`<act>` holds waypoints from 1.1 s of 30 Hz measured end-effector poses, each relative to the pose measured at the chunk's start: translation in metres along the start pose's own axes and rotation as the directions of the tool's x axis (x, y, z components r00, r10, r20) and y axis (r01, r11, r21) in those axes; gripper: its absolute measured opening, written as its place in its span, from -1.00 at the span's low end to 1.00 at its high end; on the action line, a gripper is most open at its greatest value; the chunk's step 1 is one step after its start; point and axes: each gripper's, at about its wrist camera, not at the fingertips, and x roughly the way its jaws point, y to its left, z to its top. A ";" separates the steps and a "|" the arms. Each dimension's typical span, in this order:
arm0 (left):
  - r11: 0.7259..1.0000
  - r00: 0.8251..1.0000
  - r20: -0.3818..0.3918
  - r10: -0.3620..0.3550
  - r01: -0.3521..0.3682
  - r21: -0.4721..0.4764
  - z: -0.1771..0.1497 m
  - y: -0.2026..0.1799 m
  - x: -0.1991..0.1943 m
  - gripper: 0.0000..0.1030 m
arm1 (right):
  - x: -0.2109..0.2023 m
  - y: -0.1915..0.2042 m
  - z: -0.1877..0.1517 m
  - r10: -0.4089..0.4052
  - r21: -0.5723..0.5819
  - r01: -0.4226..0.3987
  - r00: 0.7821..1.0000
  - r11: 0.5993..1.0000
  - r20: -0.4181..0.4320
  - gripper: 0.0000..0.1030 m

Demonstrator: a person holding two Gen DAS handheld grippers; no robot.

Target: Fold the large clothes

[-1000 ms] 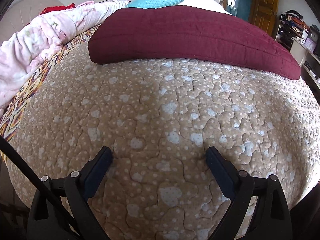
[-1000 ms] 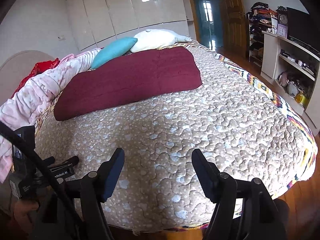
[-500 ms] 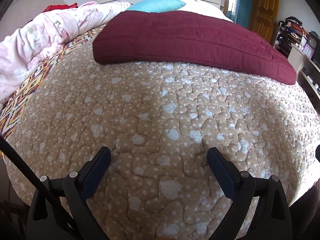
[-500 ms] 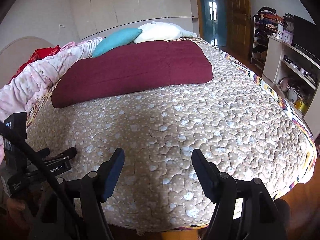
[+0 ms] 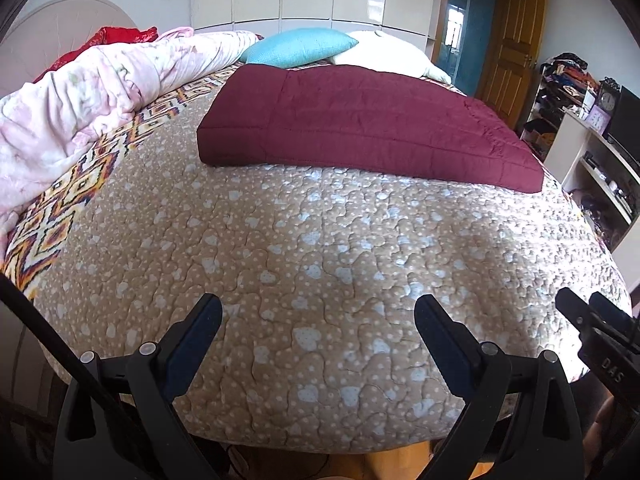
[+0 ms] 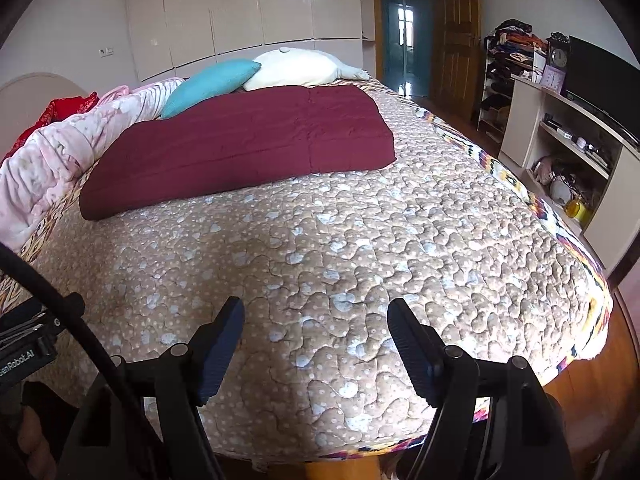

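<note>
A folded maroon quilted piece (image 5: 360,120) (image 6: 240,140) lies flat on the far half of the bed, on the tan heart-patterned bedspread (image 5: 320,232) (image 6: 400,220). My left gripper (image 5: 318,308) hangs open above the near end of the bed with nothing between its fingers, well short of the maroon piece. My right gripper (image 6: 315,308) is beside it over the same near end; its jaws are opening and hold nothing. The right gripper's body (image 5: 592,320) shows at the right edge of the left wrist view. The left gripper's body (image 6: 24,344) shows at the left edge of the right wrist view.
A pink floral duvet (image 5: 80,92) is bunched along the bed's left side. A teal pillow (image 5: 300,46) and a white pillow (image 5: 384,54) lie beyond the maroon piece. A shelf unit (image 6: 568,140) with a TV (image 6: 600,80) stands to the right, and wooden floor (image 6: 600,380) shows below the bed's corner.
The left gripper has risen and drawn back, so the bed's near edge and the right gripper's body now show in its view. The right gripper has barely moved.
</note>
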 end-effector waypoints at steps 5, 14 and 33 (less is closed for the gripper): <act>1.000 1.000 0.005 -0.002 0.002 0.018 -0.002 -0.007 -0.005 0.88 | 0.003 -0.003 -0.002 -0.008 0.010 0.008 1.000 1.000 -0.016 0.52; 0.999 1.000 -0.013 0.005 -0.004 0.039 -0.007 -0.009 0.000 0.88 | 0.006 0.010 -0.007 -0.019 -0.042 0.017 0.999 0.999 -0.027 0.54; 0.998 0.995 -0.088 0.050 -0.047 0.030 -0.018 -0.008 0.017 0.88 | 0.018 0.020 -0.016 -0.173 -0.138 0.166 0.984 0.976 -0.039 0.56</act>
